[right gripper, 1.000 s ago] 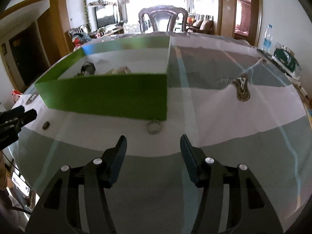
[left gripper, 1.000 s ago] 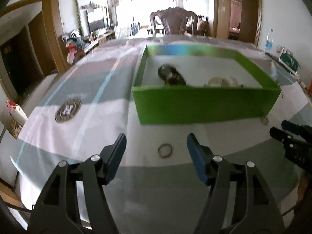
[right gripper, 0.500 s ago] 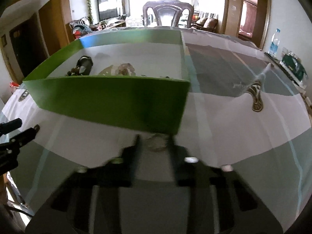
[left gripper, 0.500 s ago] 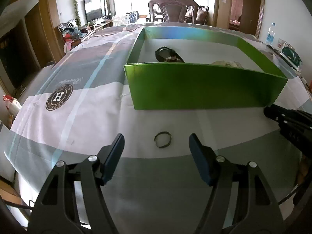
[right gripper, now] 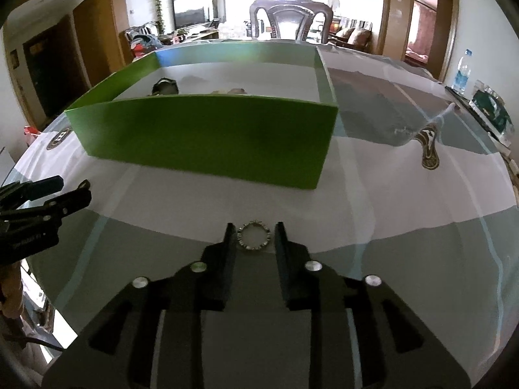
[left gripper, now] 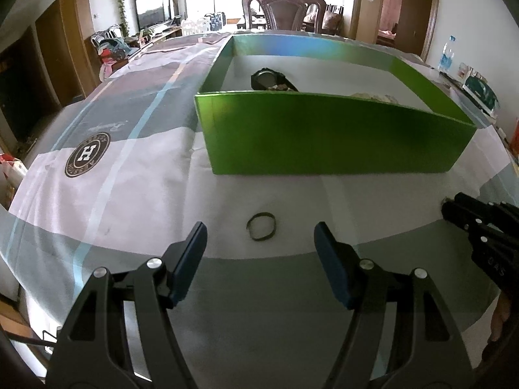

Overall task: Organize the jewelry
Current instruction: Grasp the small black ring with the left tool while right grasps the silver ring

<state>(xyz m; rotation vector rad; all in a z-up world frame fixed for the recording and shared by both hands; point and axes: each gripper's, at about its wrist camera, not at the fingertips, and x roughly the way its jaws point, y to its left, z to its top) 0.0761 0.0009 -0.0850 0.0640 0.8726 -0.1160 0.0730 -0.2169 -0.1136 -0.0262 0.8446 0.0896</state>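
Note:
A green box [left gripper: 324,136] stands on the table and holds a black watch [left gripper: 269,77] and pale jewelry [left gripper: 373,97]. It also shows in the right wrist view [right gripper: 207,136]. A thin dark ring bracelet [left gripper: 261,230] lies on the cloth just ahead of my open left gripper [left gripper: 259,246]. A sparkly silver bracelet [right gripper: 253,235] lies between the fingertips of my right gripper [right gripper: 253,236], whose jaws have narrowed around it, a small gap showing at each side. The right gripper also appears at the right edge of the left wrist view [left gripper: 470,217].
The table wears a grey and white cloth with round logos [left gripper: 87,154], one on a raised fold [right gripper: 428,149]. A dark wooden chair [right gripper: 290,16] stands at the far side. A water bottle [right gripper: 462,71] and a green packet [right gripper: 489,110] sit at the right edge.
My right gripper has moved forward to the silver bracelet and closed most of the way around it. My left gripper has stayed open and come slightly closer to the dark ring.

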